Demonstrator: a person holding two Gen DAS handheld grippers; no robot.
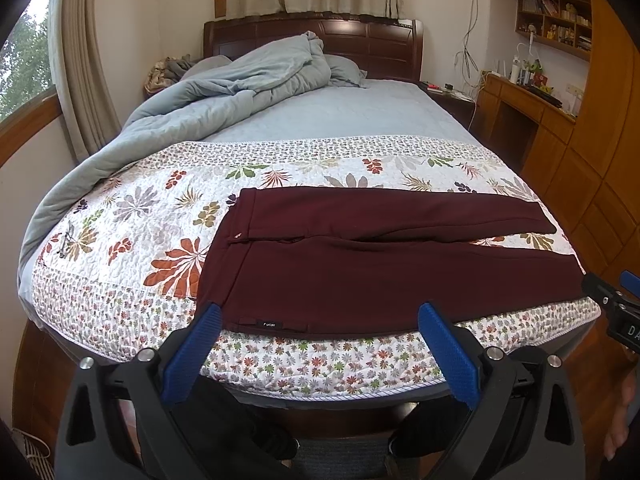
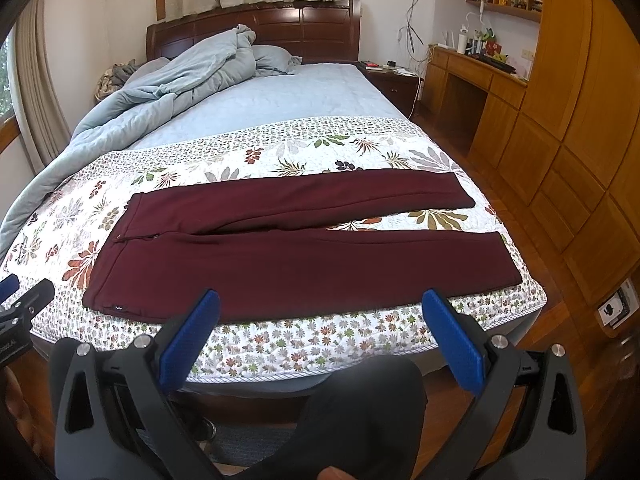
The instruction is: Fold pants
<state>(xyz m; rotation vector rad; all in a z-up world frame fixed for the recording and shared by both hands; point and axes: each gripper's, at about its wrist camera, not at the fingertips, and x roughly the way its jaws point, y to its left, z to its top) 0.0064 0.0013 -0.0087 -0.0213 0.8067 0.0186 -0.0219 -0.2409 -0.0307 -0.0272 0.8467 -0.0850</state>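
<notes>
Dark red pants point(image 1: 380, 264) lie flat on the floral quilt point(image 1: 132, 216) at the foot of the bed, waistband to the left, both legs stretched to the right with a gap between them. They also show in the right wrist view point(image 2: 304, 256). My left gripper point(image 1: 320, 316) is open and empty, held off the bed's near edge in front of the waistband side. My right gripper point(image 2: 320, 304) is open and empty, held off the near edge in front of the near leg. Neither touches the pants.
A crumpled grey-blue duvet point(image 1: 224, 88) lies at the back left of the bed, before a dark wooden headboard point(image 1: 360, 36). A nightstand point(image 2: 396, 76), wooden desk point(image 2: 472, 76) and wardrobe point(image 2: 580, 120) stand to the right. My dark-clad legs point(image 2: 360, 408) are below the bed edge.
</notes>
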